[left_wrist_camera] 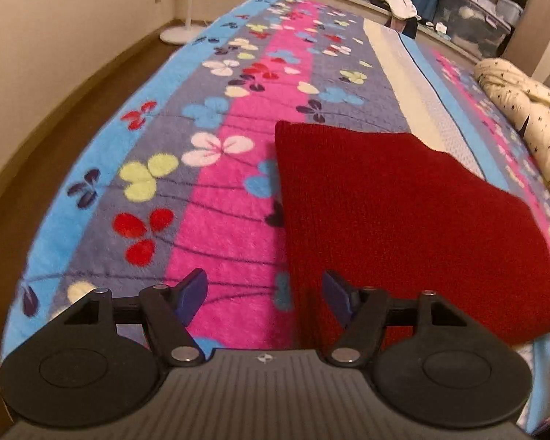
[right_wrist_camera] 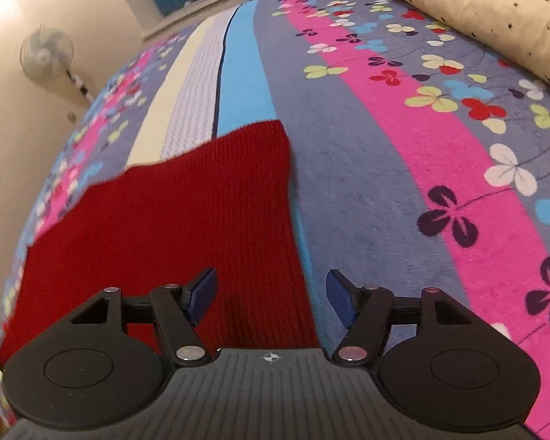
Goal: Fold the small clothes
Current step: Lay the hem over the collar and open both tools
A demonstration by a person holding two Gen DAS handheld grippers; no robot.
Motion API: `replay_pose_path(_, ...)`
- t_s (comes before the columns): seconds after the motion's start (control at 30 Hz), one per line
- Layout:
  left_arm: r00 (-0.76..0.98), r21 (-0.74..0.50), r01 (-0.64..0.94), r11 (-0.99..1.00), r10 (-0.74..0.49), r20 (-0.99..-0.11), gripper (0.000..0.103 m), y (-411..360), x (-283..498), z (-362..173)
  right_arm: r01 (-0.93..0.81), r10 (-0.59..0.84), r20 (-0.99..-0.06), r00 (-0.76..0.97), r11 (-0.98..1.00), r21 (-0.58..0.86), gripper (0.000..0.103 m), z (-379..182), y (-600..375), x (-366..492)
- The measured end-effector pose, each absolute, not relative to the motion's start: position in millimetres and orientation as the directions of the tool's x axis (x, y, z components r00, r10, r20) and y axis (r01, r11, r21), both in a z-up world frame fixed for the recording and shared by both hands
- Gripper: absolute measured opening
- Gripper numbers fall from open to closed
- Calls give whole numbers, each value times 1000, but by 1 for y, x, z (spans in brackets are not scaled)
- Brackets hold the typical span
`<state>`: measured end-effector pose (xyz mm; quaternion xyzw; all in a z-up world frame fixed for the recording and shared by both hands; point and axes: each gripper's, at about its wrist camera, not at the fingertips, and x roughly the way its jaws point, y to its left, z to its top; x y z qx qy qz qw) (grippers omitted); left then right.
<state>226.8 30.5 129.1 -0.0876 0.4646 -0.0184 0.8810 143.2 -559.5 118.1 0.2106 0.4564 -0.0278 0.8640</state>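
A dark red knitted garment lies folded flat into a rough rectangle on the flowered bedspread. My left gripper is open and empty, hovering over the garment's near left edge. In the right wrist view the garment fills the lower left. My right gripper is open and empty, hovering over the garment's near right edge. Neither gripper holds any cloth.
A cream star-patterned duvet is bunched at the bed's right side and also shows in the right wrist view. A standing fan is by the wall. Storage bags and clothes sit on the window ledge. The bed's left edge drops to brown floor.
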Motion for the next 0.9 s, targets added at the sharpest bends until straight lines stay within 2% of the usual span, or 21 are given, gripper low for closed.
replay_pose_path(0.23,465,-273,-35,961,-226,-856,74,30,237,113,240,148,-863,484,926,293,69,95,-554,154)
replay_pose_path(0.3,449,-262,-31,965,-221,-866,73,27,236,110,231,141,-869,474,933,277,69,92,-550,155)
replay_pose_path(0.37,441,-253,-15,967,-221,-870,66,25,236,108,219,140,-870,472,938,269,67,92,-547,156)
replay_pose_path(0.4,440,-260,-6,966,-231,-868,63,25,236,107,210,144,-869,473,939,270,61,93,-546,156)
replay_pose_path(0.43,438,-267,5,964,-242,-866,56,25,237,107,200,155,-866,475,940,278,48,93,-546,157)
replay_pose_path(0.5,433,-268,25,963,-252,-865,38,24,237,106,189,165,-861,481,939,286,36,95,-545,157)
replay_pose_path(0.53,429,-275,38,961,-264,-864,19,23,237,106,182,156,-860,485,944,274,22,96,-544,156)
replay_pose_path(0.6,442,-264,73,962,-269,-856,16,20,236,109,179,162,-847,506,941,287,14,101,-546,156)
replay_pose_path(0.7,490,-253,113,961,-275,-827,15,18,229,120,179,171,-787,593,924,337,13,120,-554,146)
replay_pose_path(0.8,549,-317,119,941,-328,-769,14,31,220,134,160,198,-718,667,904,397,12,135,-568,132)
replay_pose_path(0.9,523,-319,119,940,-333,-785,15,38,222,129,209,191,-775,602,899,384,12,122,-580,134)
